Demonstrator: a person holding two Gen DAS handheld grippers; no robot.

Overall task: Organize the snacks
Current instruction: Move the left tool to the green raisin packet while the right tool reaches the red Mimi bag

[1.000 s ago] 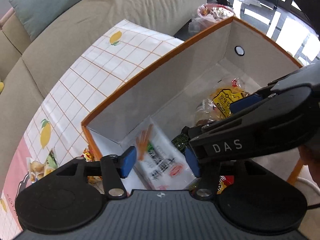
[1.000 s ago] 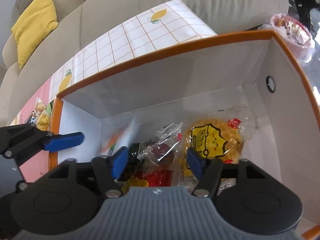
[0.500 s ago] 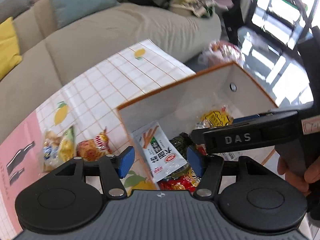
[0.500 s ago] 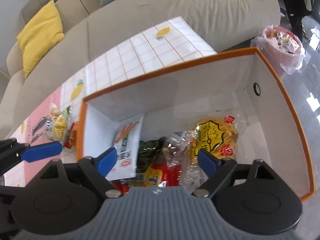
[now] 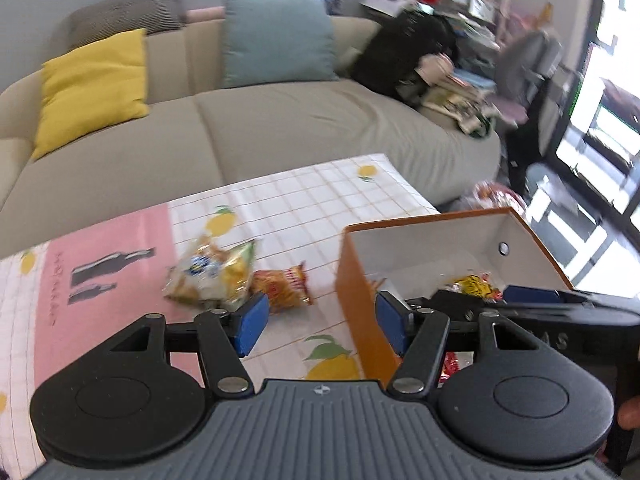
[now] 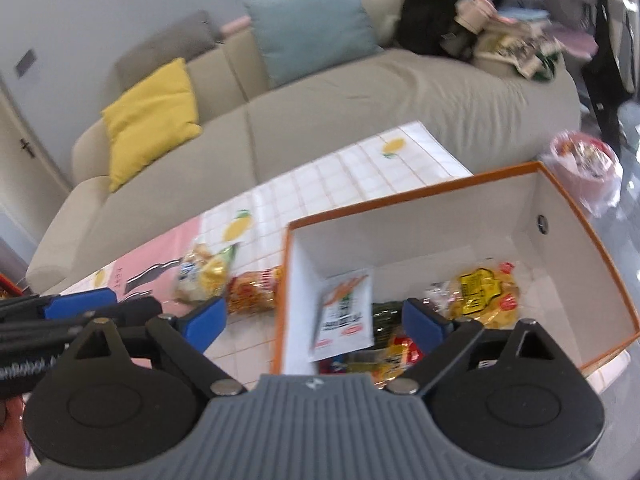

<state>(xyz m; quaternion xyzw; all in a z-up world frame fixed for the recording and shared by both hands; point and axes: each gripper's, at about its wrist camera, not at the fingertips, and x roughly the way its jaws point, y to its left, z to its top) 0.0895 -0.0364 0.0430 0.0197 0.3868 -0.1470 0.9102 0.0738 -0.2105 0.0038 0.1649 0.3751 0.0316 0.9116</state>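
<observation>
An orange box with a white inside (image 6: 460, 216) (image 5: 360, 320) stands on the right of the table and holds several snack packets, among them a white stick-snack packet (image 6: 344, 312) and a yellow packet (image 6: 484, 296). Two packets lie on the tablecloth left of the box: a yellow-green bag (image 5: 212, 272) (image 6: 204, 276) and a red-orange bag (image 5: 284, 284) (image 6: 252, 292). My left gripper (image 5: 316, 320) is open and empty, above the table beside the box's left wall. My right gripper (image 6: 312, 320) is open and empty, above the box's left wall.
The table carries a white checked cloth with lemons (image 5: 304, 208) and a pink mat (image 5: 100, 280). A beige sofa (image 5: 280, 132) with yellow (image 5: 92, 88) and teal cushions runs behind it. A pink bag of wrappers (image 6: 584, 164) sits on the floor at the right.
Both grippers have pulled up and back out of the box and swung left, empty. The white stick-snack packet stays inside the box. The two packets on the cloth have come into view.
</observation>
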